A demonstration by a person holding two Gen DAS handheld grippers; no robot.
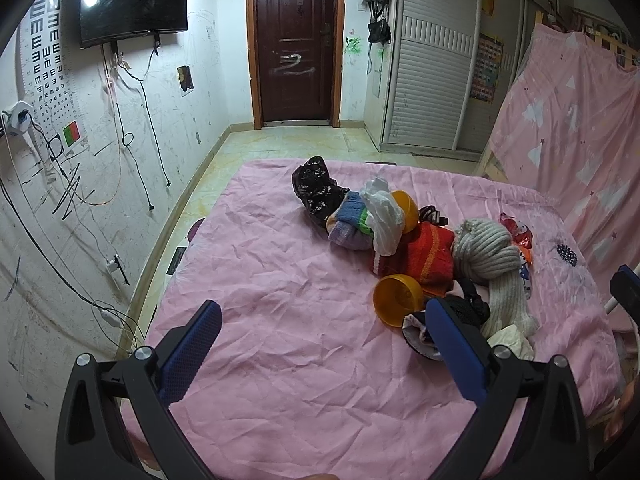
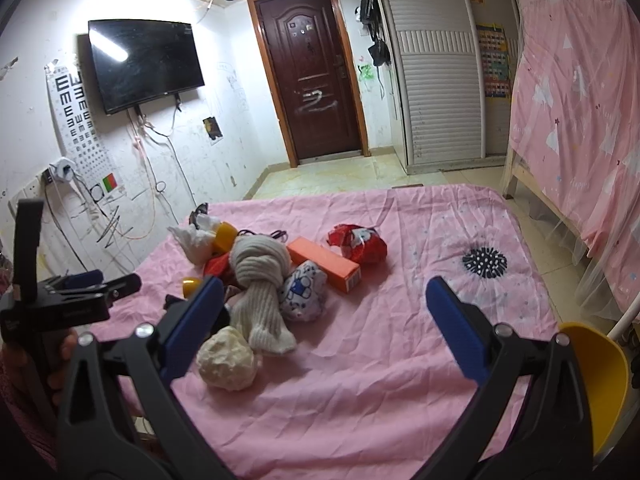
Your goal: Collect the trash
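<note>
A pile of clothes and trash lies on the pink bed sheet [image 1: 280, 280]. It holds a black plastic bag [image 1: 316, 190], a white plastic bag [image 1: 384, 212], two yellow cups [image 1: 396, 298], a grey knitted scarf [image 2: 260, 280], an orange box [image 2: 328, 264], a red wrapper [image 2: 358, 242] and a crumpled white paper ball [image 2: 226, 358]. My left gripper [image 1: 324, 320] is open and empty above the sheet, left of the pile. My right gripper [image 2: 324, 300] is open and empty, over the near edge of the pile. The left gripper also shows in the right wrist view [image 2: 80, 292].
A yellow bin [image 2: 596, 384] stands at the bed's right edge. A wall with cables and a TV [image 2: 144, 64] runs along the left. A brown door [image 2: 316, 84], a white wardrobe [image 2: 436, 92] and a pink curtain [image 2: 580, 120] lie beyond the bed.
</note>
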